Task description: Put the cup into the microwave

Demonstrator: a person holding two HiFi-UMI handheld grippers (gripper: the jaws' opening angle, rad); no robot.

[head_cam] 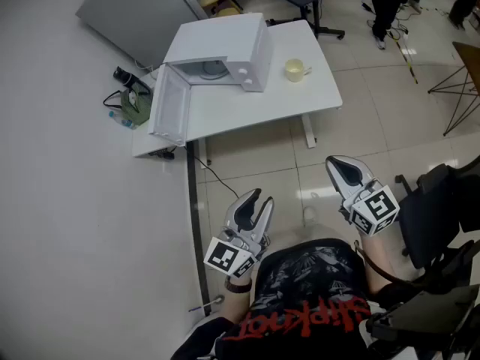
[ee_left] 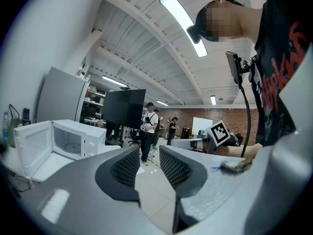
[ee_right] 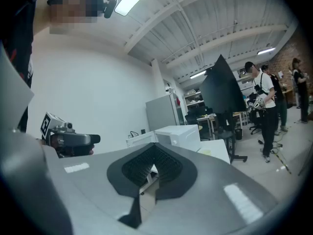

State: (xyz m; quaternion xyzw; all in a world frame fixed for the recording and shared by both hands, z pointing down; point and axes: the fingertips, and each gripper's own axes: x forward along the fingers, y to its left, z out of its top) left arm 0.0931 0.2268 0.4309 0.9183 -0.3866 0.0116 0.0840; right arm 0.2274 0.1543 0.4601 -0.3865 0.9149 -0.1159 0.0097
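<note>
A pale yellow cup (head_cam: 296,70) stands on the white table (head_cam: 315,100), just right of the white microwave (head_cam: 225,51). The microwave's door (head_cam: 169,105) hangs wide open, and the glass plate shows inside. Both grippers are held level close to the person's body, far from the table. My left gripper (head_cam: 257,199) is open with nothing between its fingers; its own view shows the gap (ee_left: 148,152) and the microwave (ee_left: 73,138) at the left. My right gripper (head_cam: 336,162) is shut and empty, its pads meeting (ee_right: 154,166). The right gripper view has the microwave (ee_right: 178,132) beyond its jaws.
A green bag and dark items (head_cam: 135,105) lie on the floor left of the table, by a grey cabinet (head_cam: 135,6). A cable runs across the floor under the table. A black chair (head_cam: 442,208) stands at my right. People (ee_left: 146,131) stand further back among office chairs.
</note>
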